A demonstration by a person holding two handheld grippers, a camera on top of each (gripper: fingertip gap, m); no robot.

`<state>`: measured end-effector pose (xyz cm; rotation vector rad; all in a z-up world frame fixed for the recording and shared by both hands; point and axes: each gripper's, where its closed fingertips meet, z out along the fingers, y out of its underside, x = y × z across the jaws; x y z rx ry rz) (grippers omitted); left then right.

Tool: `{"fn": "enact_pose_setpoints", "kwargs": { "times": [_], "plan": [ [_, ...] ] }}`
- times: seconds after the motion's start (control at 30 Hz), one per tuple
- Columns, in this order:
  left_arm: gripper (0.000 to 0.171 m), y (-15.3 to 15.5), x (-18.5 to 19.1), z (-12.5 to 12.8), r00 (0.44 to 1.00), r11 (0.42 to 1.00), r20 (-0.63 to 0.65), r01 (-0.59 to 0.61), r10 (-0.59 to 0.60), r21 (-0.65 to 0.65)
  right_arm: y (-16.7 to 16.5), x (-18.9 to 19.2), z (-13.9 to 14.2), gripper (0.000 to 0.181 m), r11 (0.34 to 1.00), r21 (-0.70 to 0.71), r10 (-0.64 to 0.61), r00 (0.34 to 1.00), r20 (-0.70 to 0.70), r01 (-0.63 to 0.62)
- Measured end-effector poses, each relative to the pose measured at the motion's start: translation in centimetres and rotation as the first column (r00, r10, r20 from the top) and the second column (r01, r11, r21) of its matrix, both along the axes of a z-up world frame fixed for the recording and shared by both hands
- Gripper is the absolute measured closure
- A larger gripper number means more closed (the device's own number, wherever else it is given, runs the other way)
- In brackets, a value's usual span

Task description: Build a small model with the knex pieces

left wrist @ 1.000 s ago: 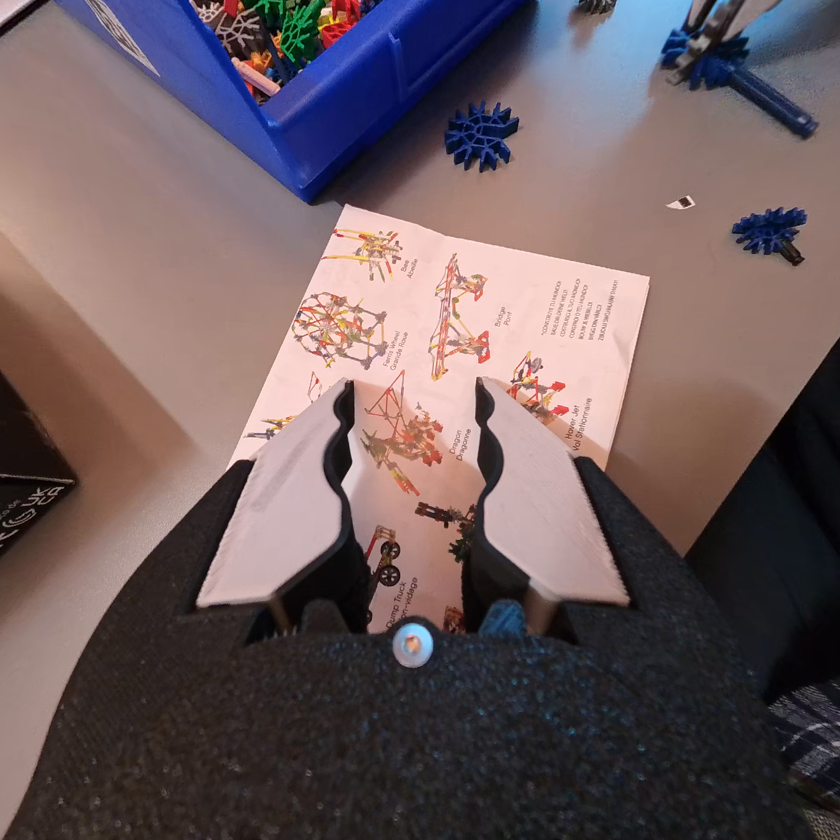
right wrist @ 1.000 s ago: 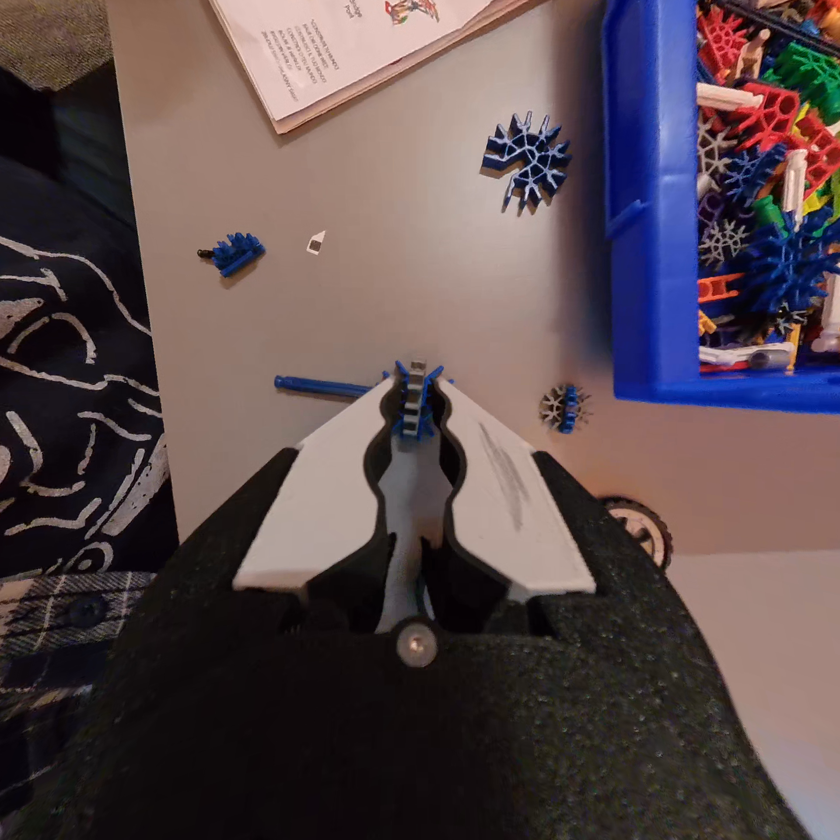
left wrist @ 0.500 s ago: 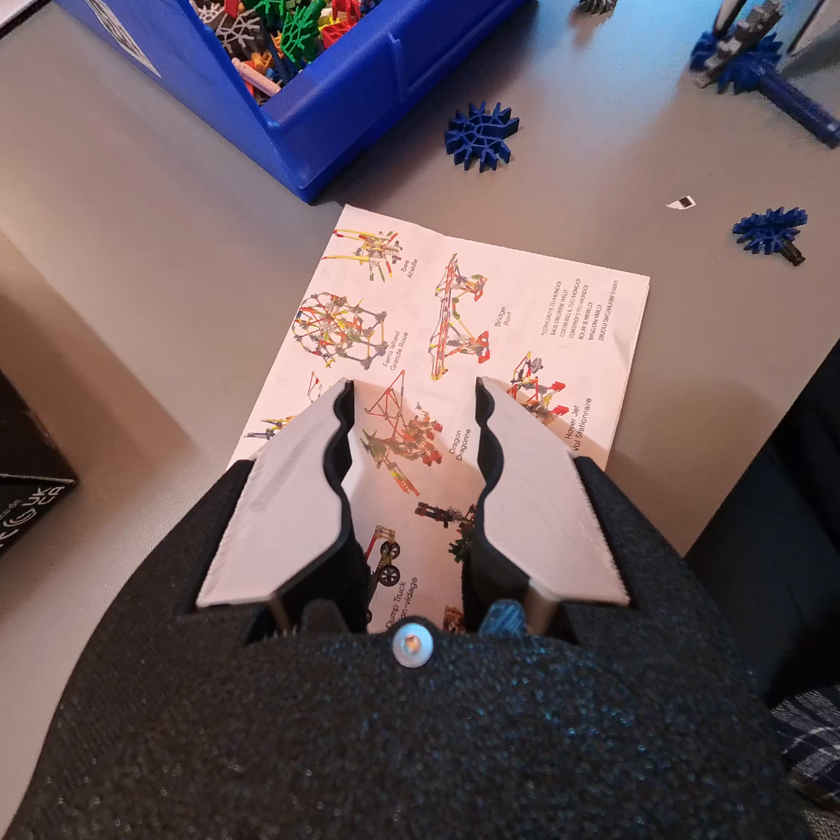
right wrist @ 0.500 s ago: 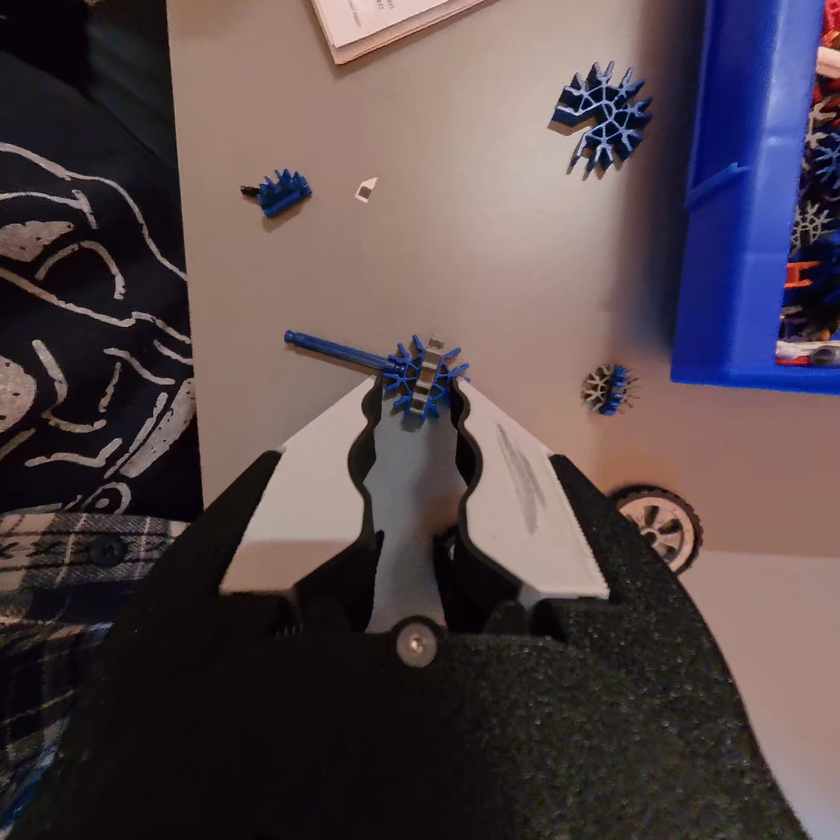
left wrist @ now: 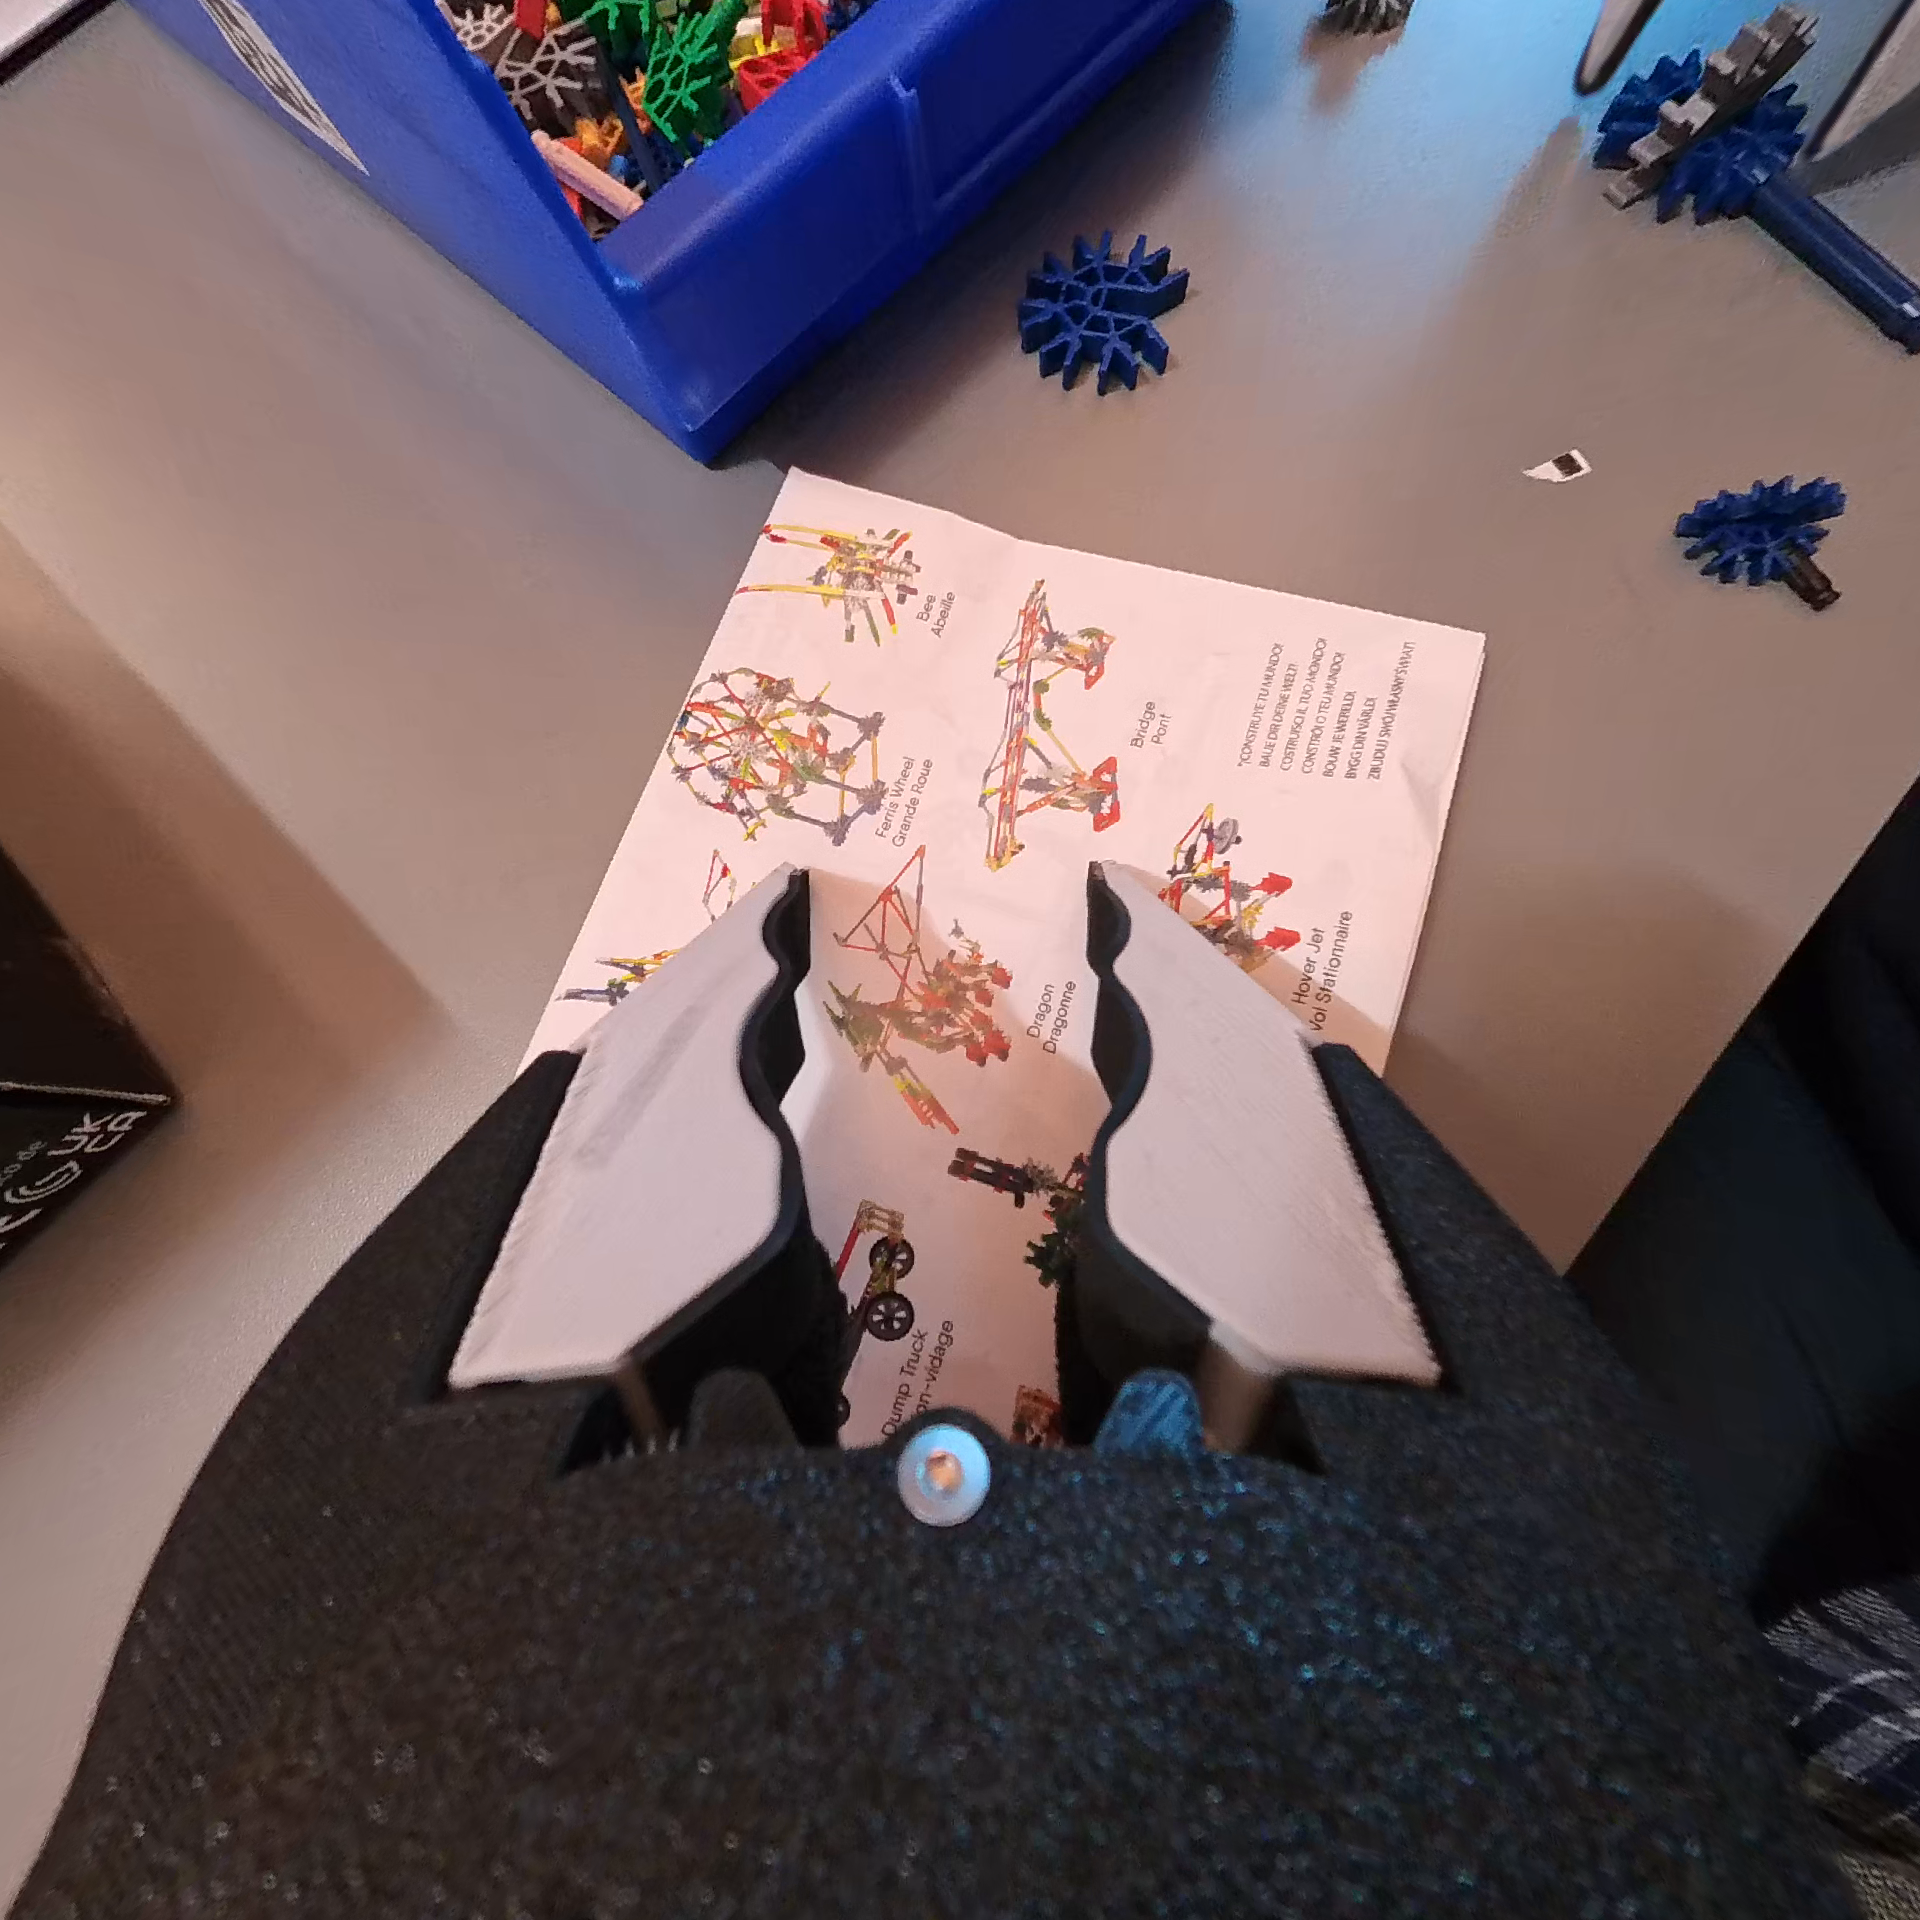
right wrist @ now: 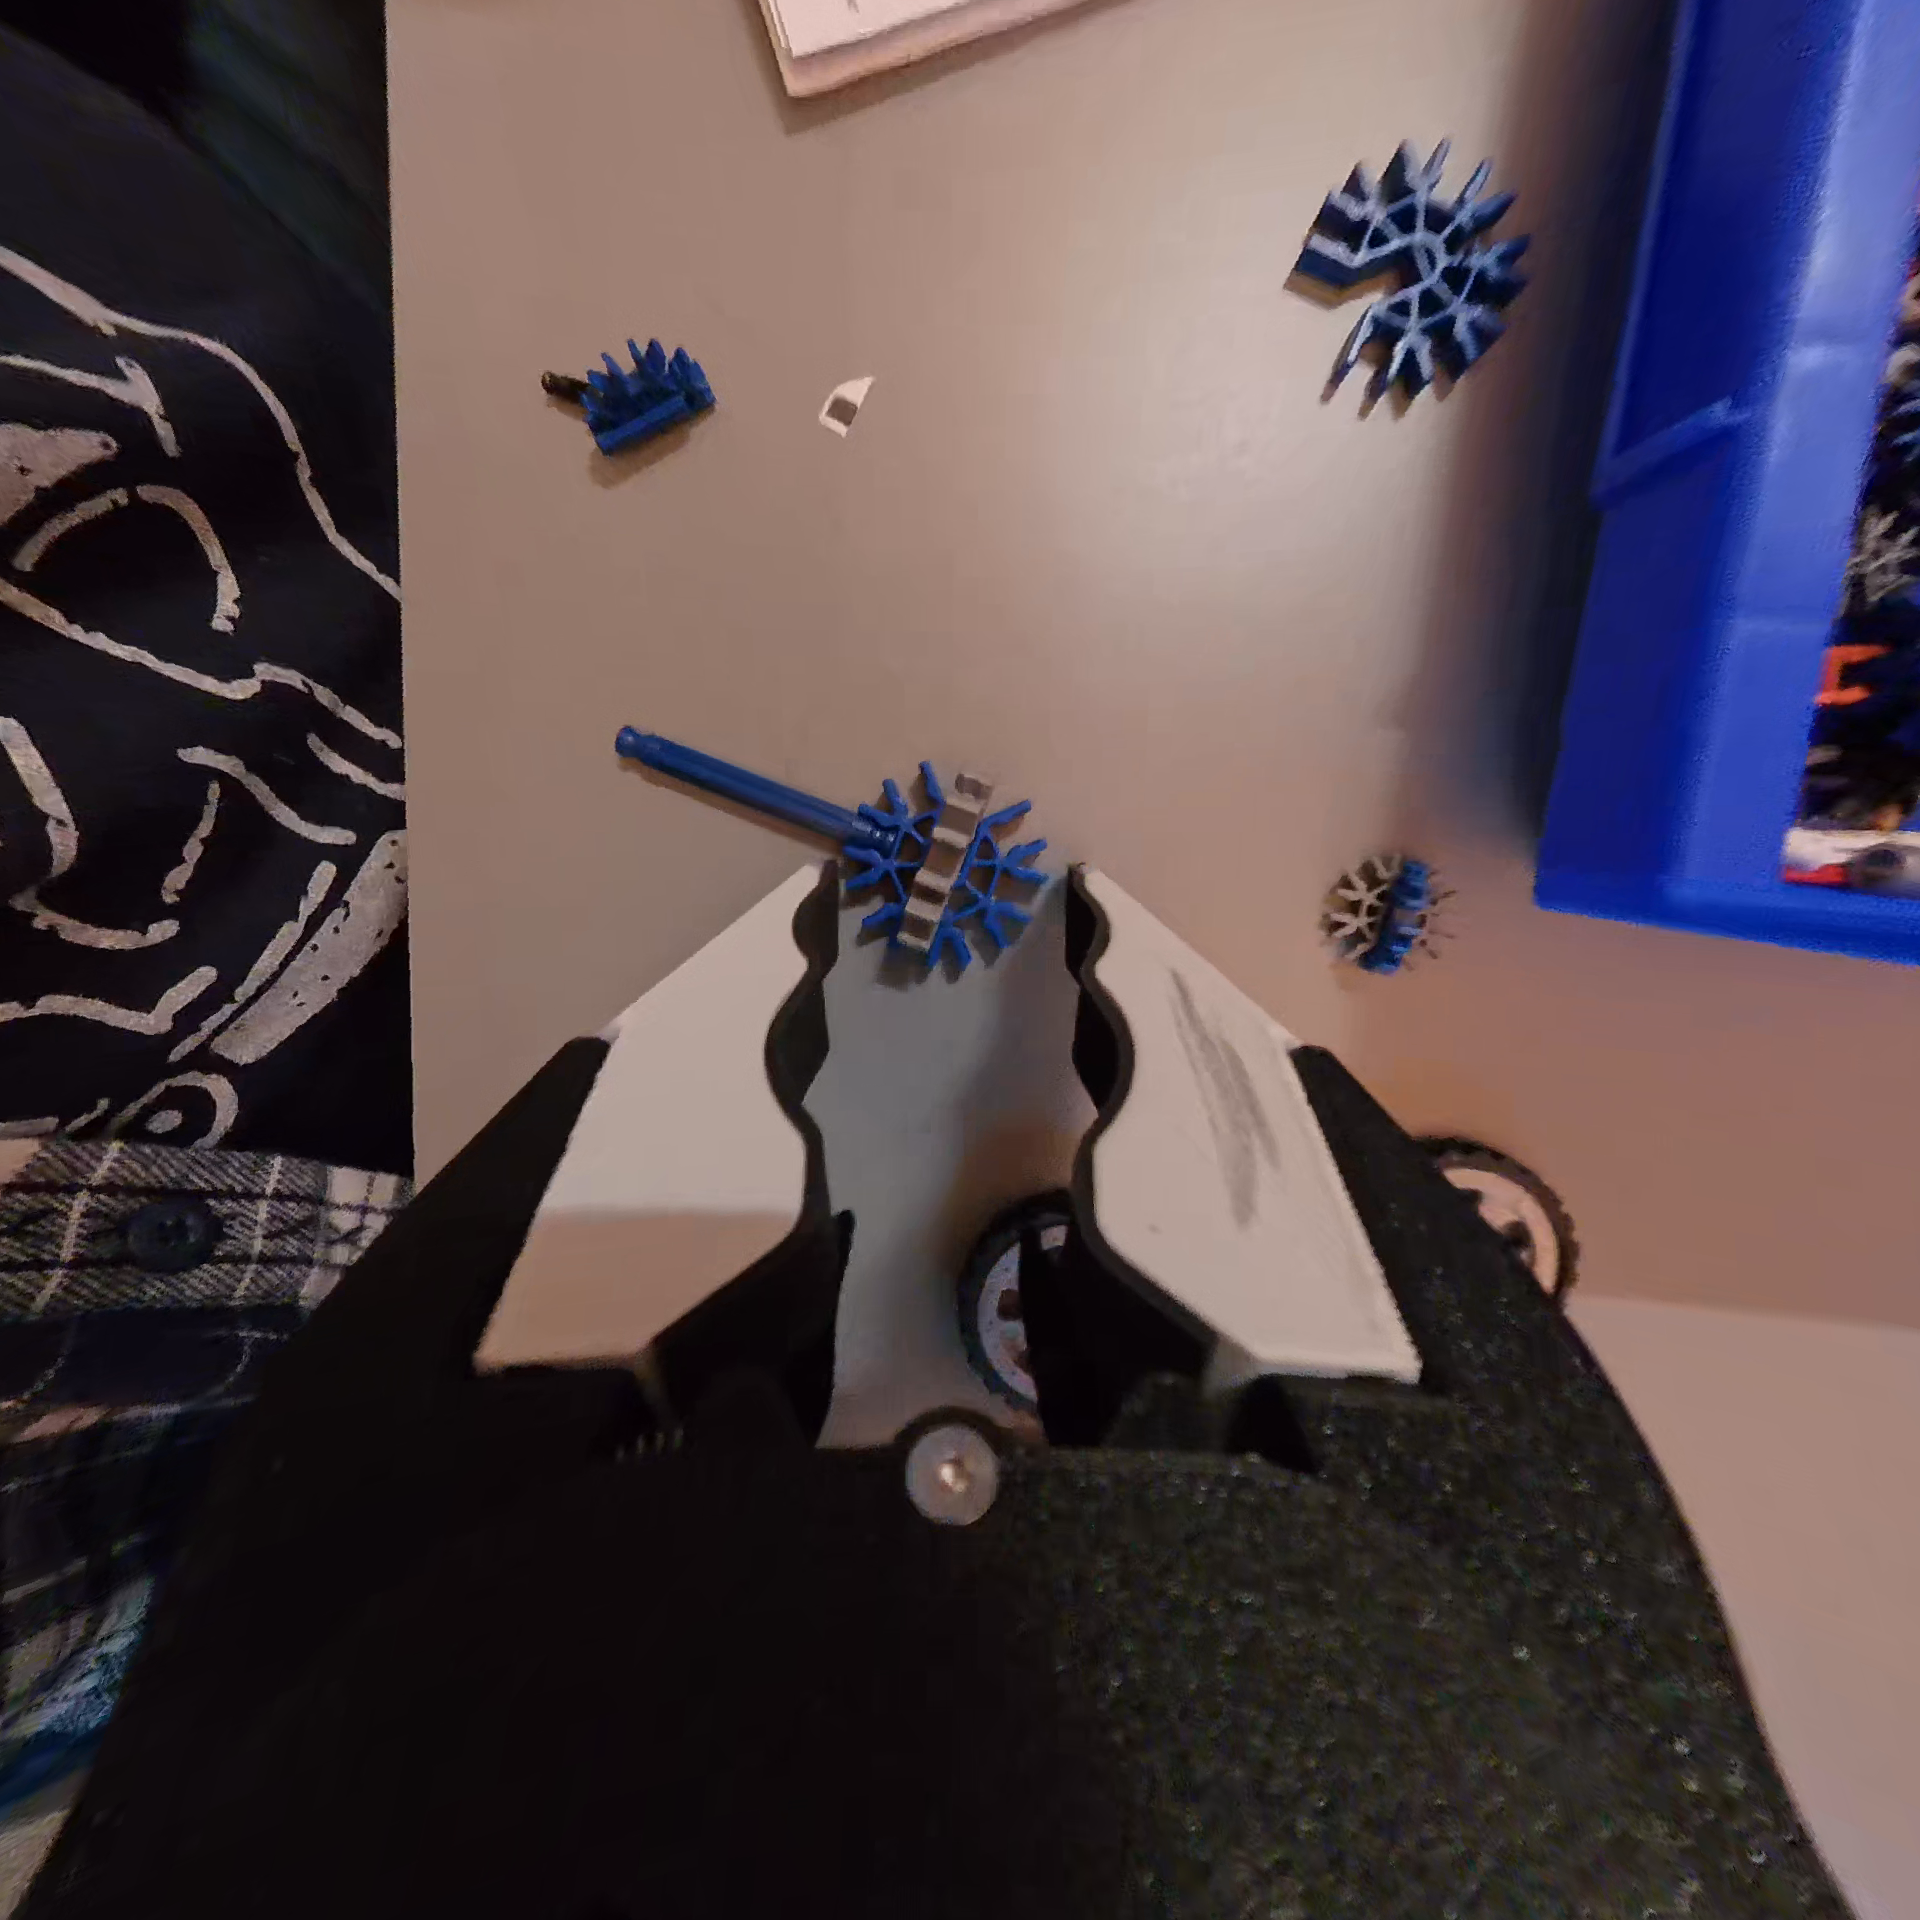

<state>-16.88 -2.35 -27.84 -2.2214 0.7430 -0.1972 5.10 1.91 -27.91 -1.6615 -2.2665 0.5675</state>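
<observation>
While its jaws stand apart with nothing between them, the left gripper (left wrist: 945,883) hangs over an illustrated leaflet (left wrist: 1091,748) lying flat on the grey tabletop (left wrist: 364,623). Ahead of it and to its left sits a blue bin (left wrist: 748,229) filled with mixed coloured building pieces; a flat blue snowflake connector (left wrist: 1103,310) lies ahead, just past the leaflet's far edge, and a smaller blue connector on a black peg (left wrist: 1761,535) lies ahead to its right. A black box (left wrist: 62,1081) stands off to its left. The right gripper (right wrist: 951,878) is also spread wide and holds nothing; just beyond its fingertips, on the tabletop, lies a blue-and-grey connector cluster (right wrist: 945,868) on a blue rod (right wrist: 738,779) that points away to its left. A small grey-and-blue connector pair (right wrist: 1382,914) lies to its right, and a wheel (right wrist: 1003,1299) shows beneath it, between the fingers.
</observation>
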Motion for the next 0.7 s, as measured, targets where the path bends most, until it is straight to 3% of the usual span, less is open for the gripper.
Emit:
{"fn": "enact_pose_setpoints", "kwargs": {
  "times": [0.3, 0.47, 0.7],
  "plan": [
    [0.12, 0.0, 0.1, 0.0, 1.0, 1.0, 0.002, 0.002, -0.002, -0.001, -1.6, 1.9, 0.1, 0.139, 0.998, -0.058, 0.013, 0.999, 0.041, -0.011],
    [0.12, 0.0, 0.1, 0.0, 1.0, 1.0, 0.001, 0.001, -0.001, 0.001, -0.6, 1.3, 0.7, 0.132, 0.999, -0.036, -0.041, 0.999, -0.006, 0.04],
    [0.12, 0.1, 0.0, 0.0, 1.0, 1.0, 0.002, -0.002, 0.002, -0.001, -2.1, 1.5, -0.1, 0.135, 0.999, -0.047, 0.015, 1.0, 0.012, -0.014]
  ]
}}
